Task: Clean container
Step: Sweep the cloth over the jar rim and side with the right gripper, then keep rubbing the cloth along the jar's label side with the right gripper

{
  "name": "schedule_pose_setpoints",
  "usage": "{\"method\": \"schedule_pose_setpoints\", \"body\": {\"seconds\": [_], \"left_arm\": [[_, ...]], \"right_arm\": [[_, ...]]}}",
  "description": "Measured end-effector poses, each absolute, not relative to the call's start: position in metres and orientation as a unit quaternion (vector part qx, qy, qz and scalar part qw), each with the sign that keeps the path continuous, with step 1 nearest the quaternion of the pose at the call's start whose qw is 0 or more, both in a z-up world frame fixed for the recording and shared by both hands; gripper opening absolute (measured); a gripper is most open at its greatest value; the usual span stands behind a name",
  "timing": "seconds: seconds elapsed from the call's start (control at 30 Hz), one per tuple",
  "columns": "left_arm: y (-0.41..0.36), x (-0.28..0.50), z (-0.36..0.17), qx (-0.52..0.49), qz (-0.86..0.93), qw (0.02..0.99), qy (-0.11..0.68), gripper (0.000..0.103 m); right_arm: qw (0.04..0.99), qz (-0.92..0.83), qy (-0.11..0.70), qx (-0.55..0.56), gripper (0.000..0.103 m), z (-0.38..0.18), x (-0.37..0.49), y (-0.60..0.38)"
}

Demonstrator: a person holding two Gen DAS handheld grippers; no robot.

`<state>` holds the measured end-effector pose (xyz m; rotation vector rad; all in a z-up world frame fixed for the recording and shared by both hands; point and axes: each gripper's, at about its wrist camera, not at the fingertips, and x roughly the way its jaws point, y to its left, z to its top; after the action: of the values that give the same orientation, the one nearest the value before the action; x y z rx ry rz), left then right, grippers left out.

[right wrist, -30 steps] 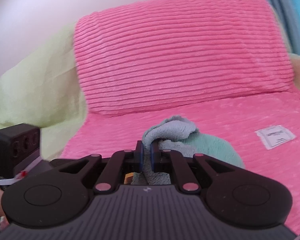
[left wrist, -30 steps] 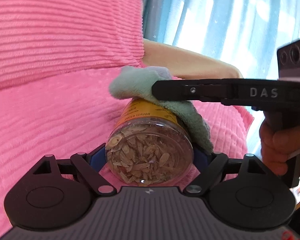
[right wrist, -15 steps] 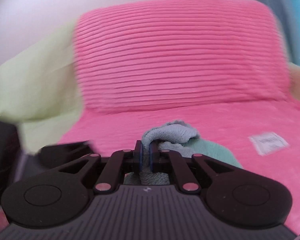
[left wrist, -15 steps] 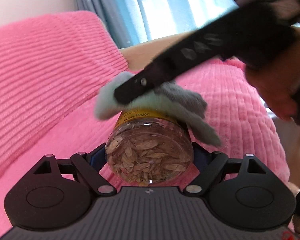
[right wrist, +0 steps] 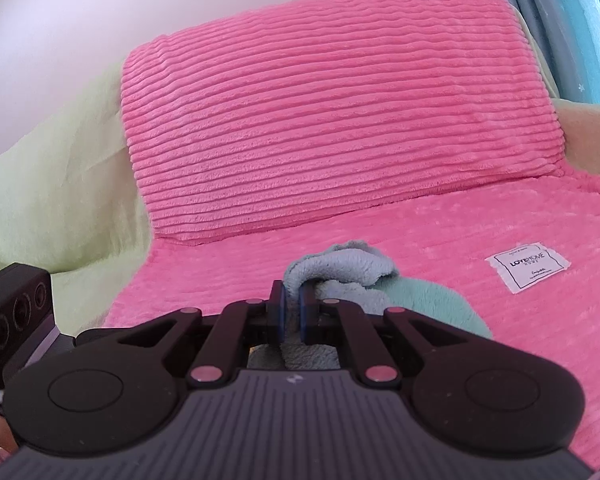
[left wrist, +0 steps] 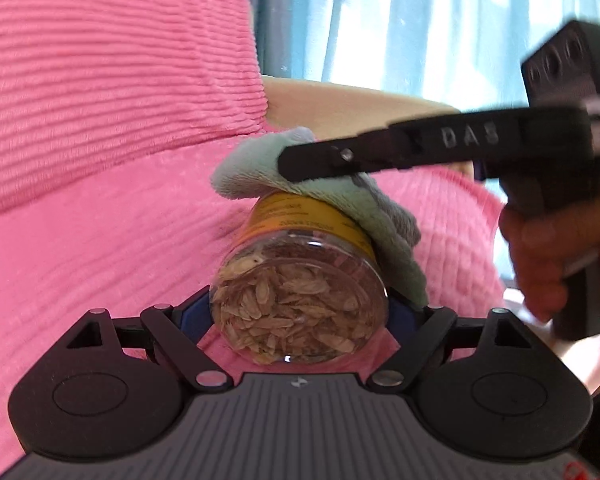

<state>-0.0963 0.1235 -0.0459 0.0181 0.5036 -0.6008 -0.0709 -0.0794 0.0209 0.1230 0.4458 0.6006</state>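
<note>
Since half a second ago your right tool has swung back from a steep diagonal to nearly level across the container, and the cloth has settled flatter on its upper side; the container itself has not shifted in your left tool.

Your left tool is clamped on the container, one pad on each side of its clear base, with the base facing the camera and the yellow-labelled wall pointing away from the tool. Your right tool is pinched tight on a fold of the cloth, which drapes over the top and right flank of the container, ahead of the left tool.

Progress: wiping is under way on the upper wall. You cannot judge from these views how much of the surface is already clean; the underside and far end are hidden.

Count: one container, filled with pale seeds; one cloth; two tools; one pink cushion beyond both tools.
</note>
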Motion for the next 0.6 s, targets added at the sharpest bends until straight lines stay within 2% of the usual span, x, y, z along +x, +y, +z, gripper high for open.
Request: {"method": "schedule_pose_setpoints", "body": {"seconds": [0.2, 0.33, 0.6], "left_arm": [[0.134, -0.090, -0.046, -0.045, -0.301, 0.919, 0.249, 0.086], [0.129, -0.089, -0.044, -0.017, -0.301, 0.923, 0.240, 0.086], [0.093, -0.112, -0.050, 0.206, -0.254, 0.929, 0.173, 0.086]], "right_arm": [[0.921, 0.320, 0.218, 0.045, 0.004, 0.023, -0.077, -0.073], [0.914, 0.339, 0.219, 0.035, 0.004, 0.024, -0.081, -0.068], [0.900, 0.376, 0.219, 0.014, 0.006, 0.026, -0.090, -0.059]]}}
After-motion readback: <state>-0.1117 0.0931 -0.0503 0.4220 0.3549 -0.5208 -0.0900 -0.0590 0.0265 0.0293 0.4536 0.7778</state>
